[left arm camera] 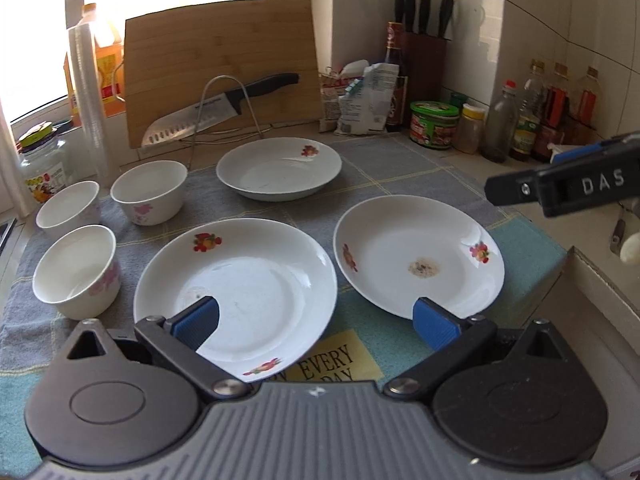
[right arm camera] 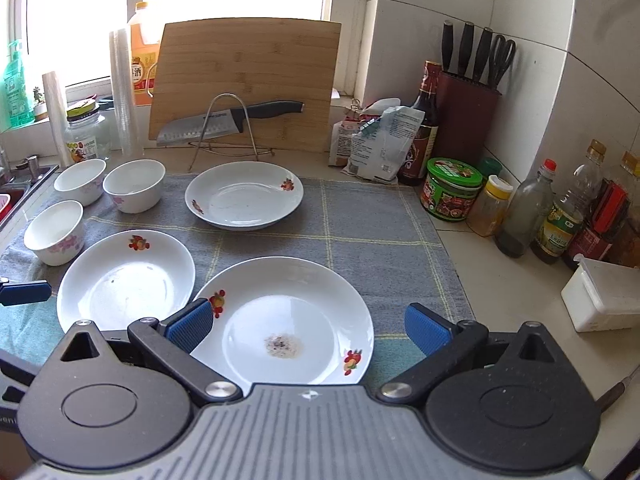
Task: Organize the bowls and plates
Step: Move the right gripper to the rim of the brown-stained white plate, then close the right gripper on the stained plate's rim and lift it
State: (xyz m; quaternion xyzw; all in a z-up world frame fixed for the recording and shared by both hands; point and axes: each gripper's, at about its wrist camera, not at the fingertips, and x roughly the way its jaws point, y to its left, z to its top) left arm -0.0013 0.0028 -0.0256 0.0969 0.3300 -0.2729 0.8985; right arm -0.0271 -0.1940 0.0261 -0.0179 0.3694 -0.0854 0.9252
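1. Nearest, the left tool [left arm camera: 316,322] hangs with its blue pads spread wide and nothing between them, above the near edge of the grey checked cloth [left arm camera: 384,184] that covers the surface.
2. Likewise, the right tool [right arm camera: 308,326] is spread apart and empty, poised over the near white plate with a brown stain [right arm camera: 280,320]; probably both are parted ready for a first grasp.
3. Just left of the stained plate lies a second white plate with fruit prints [right arm camera: 124,280], bare inside; the rims are very close, though I cannot tell whether they touch.
4. Along the cloth's left edge stand three white bowls with pink flowers, upright and empty: the nearest bowl [left arm camera: 76,272], the middle bowl [left arm camera: 68,208] and the farthest bowl [left arm camera: 150,192].
5. Toward the far edge sits a third white fruit-print plate [left arm camera: 280,168], also empty, well apart from the others.
6. Since nothing is stacked yet, the sorting seems not to have begun.
7. Beyond the cloth, a black-handled knife [right arm camera: 228,118] rests on a wire rack before a leaning bamboo cutting board [right arm camera: 248,76].
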